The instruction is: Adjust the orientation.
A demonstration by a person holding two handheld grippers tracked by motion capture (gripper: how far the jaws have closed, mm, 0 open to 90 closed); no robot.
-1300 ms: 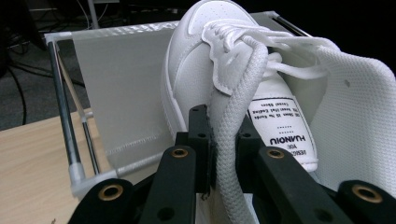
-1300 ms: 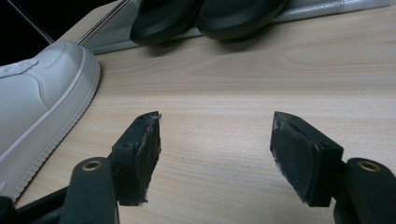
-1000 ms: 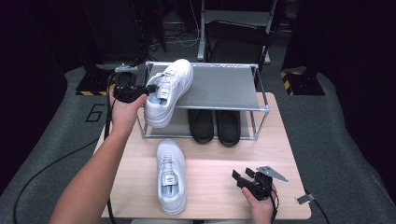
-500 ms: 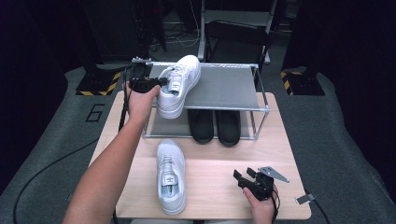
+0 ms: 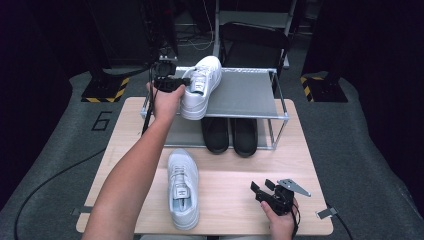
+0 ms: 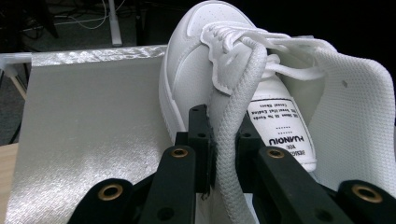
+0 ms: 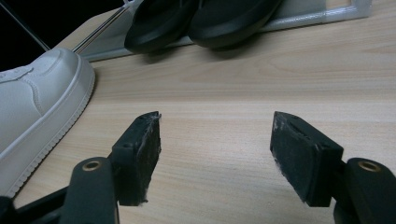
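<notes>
My left gripper (image 5: 172, 82) is shut on the padded collar rim of a white sneaker (image 5: 200, 87). The sneaker lies on the left part of the metal rack's top shelf (image 5: 245, 92), toe pointing away, heel sticking out over the front edge. In the left gripper view the jaws pinch the collar rim (image 6: 224, 135) with the shelf (image 6: 93, 116) to the left. A second white sneaker (image 5: 182, 187) lies on the wooden table, toe towards me. My right gripper (image 5: 267, 192) rests open and empty near the table's front right, with the wood showing between its pads (image 7: 144, 154).
A pair of black shoes (image 5: 230, 135) stands on the rack's lower level, also seen in the right gripper view as black toes (image 7: 205, 18). The wooden table (image 5: 240, 170) has bare room between the sneaker and my right gripper. Dark floor and cables surround it.
My left hand has carried the white sneaker to the right and farther back, over the rack's top shelf. The right gripper and the sneaker on the table have not moved.
</notes>
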